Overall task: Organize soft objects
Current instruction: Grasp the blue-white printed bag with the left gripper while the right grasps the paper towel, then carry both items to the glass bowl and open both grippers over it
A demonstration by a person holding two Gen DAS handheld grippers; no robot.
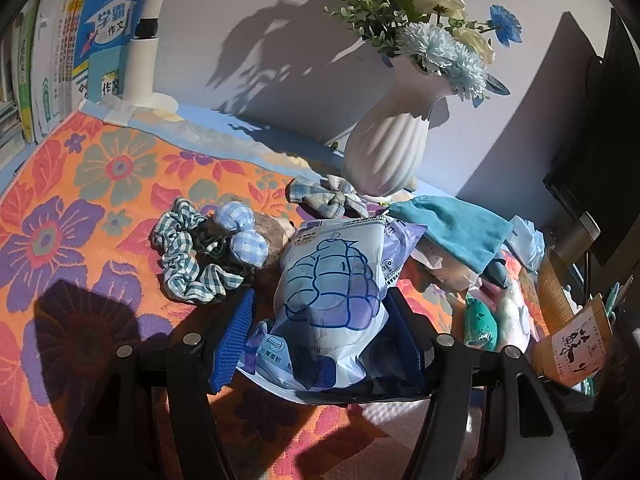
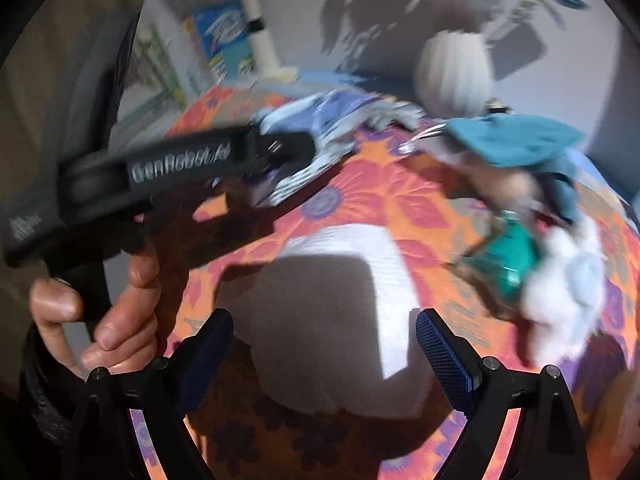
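My left gripper [image 1: 318, 338] is shut on a white and purple wipes packet [image 1: 332, 280], whose lower end sits between the blue pads [image 1: 232, 340]. In the right wrist view the same packet [image 2: 320, 120] hangs blurred above the flowered tablecloth [image 2: 360, 196] at the tip of the black left gripper. My right gripper [image 2: 324, 344] stands wide open over a white folded towel [image 2: 384, 276] that lies flat on the cloth, with nothing pressed between its pads. A green checked scrunchie [image 1: 188, 256], blue checked bobbles [image 1: 240, 232] and a plaid bow [image 1: 328, 196] lie beyond the packet.
A white ribbed vase [image 1: 384, 148] of flowers stands at the back by the wall. To the right are a teal cloth [image 1: 452, 232], a teal toy [image 1: 480, 324], a white fluffy item [image 2: 560, 292] and a wooden box [image 1: 572, 340]. Books [image 1: 100, 40] and a lamp post [image 1: 144, 60] fill the back left. A person's hand [image 2: 120, 320] holds the left gripper.
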